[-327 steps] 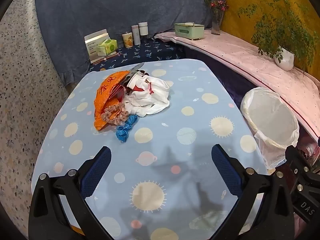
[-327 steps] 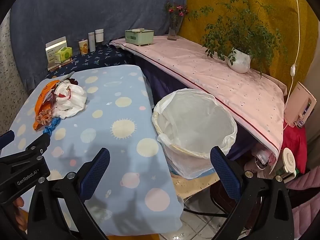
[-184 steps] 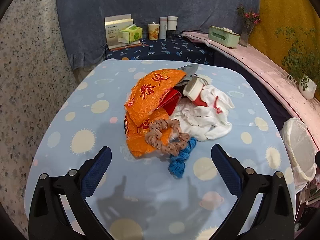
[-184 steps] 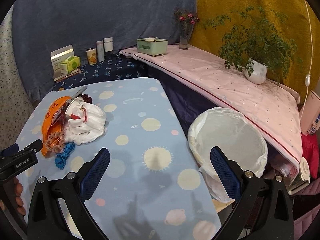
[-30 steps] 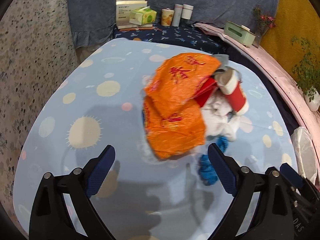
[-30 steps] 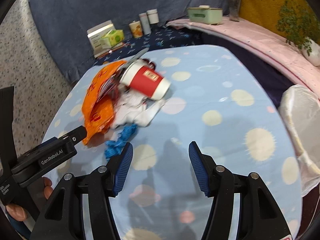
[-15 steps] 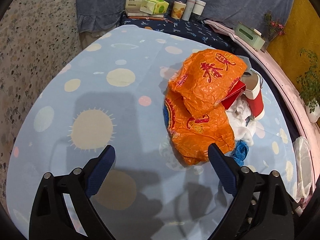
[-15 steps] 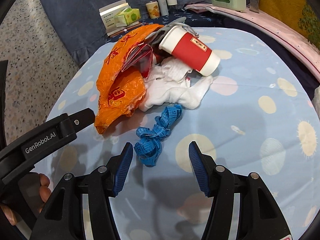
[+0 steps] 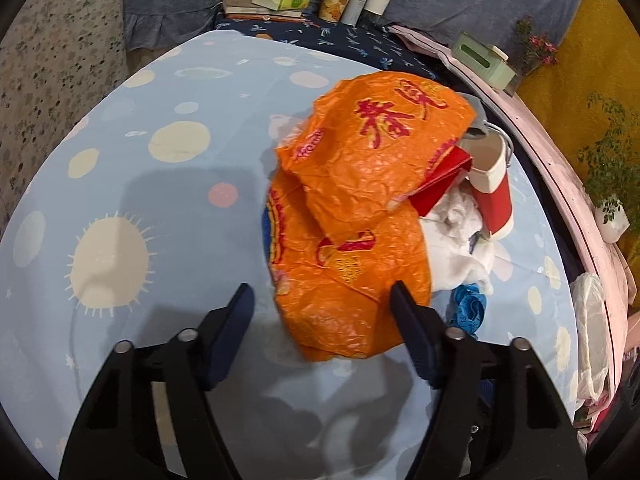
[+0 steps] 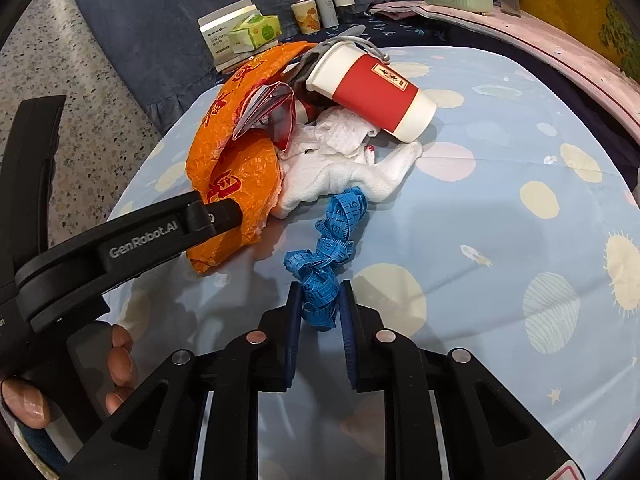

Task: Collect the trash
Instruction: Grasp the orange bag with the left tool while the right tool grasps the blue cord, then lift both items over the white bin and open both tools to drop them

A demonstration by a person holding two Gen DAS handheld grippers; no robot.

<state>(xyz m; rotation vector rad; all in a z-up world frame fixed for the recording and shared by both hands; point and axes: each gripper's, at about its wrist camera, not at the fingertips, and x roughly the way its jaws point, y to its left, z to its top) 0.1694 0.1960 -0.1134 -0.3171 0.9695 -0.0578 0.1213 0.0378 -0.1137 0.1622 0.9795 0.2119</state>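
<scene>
Your right gripper is pinched narrow on the blue tape measure; its loose coils may snag the white cloth. Your left gripper, half-open, straddles the orange bag on the table; closing shallow would tear or slip off the film.

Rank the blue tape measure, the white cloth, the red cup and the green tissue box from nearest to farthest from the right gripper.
Right wrist view, from the right gripper:
1. Blue tape measure, between its fingers.
2. White cloth, straight ahead.
3. Red cup, behind, tipped over.
4. Green tissue box, far back, left.
</scene>
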